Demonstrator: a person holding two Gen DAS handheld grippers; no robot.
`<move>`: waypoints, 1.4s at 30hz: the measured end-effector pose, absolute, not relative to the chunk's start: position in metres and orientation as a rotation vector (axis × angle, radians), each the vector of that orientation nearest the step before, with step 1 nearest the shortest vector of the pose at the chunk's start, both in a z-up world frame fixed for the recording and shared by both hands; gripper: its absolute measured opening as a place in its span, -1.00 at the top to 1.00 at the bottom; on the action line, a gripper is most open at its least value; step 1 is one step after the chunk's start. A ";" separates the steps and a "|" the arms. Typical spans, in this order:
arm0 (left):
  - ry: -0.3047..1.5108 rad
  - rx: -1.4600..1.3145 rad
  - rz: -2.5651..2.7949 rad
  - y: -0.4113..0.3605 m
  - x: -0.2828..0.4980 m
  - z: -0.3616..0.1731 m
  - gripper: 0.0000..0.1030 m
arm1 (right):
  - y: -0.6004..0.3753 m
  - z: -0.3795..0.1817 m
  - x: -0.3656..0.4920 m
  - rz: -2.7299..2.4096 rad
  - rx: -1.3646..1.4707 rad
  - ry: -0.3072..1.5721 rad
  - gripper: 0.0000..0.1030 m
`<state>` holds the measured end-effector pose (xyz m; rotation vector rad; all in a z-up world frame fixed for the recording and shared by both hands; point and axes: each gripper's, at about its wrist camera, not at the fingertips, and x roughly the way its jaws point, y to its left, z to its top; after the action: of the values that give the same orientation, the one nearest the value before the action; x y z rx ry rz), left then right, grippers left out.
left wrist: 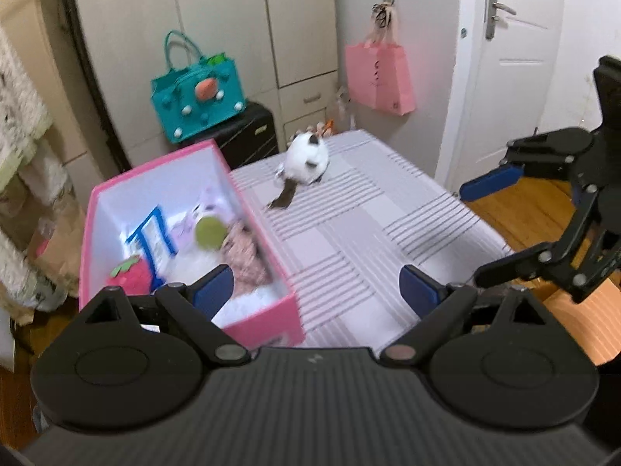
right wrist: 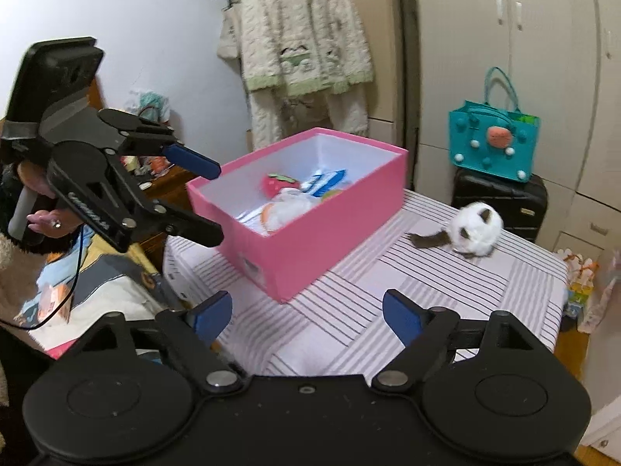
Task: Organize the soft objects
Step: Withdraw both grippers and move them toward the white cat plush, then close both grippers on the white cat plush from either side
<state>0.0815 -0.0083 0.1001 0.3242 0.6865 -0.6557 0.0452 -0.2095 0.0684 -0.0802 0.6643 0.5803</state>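
Note:
A pink box stands on the striped table. It holds several soft toys, among them a red strawberry plush and a green round one. A white and brown plush cat lies alone on the table's far side. My left gripper is open and empty over the box's near end. My right gripper is open and empty above the table's near edge.
A teal bag sits on a black suitcase behind the table. A pink paper bag hangs on the wall. A robe hangs left of the wardrobe. A door is at right.

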 end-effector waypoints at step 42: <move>0.620 -0.093 -0.444 -0.150 0.235 0.013 -0.77 | -0.313 -0.022 0.225 0.503 0.014 0.454 -0.82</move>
<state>0.2350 -0.1504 0.0127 -0.0930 0.6196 -0.4440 0.2250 -0.3129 -0.0216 0.0139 0.4544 0.5032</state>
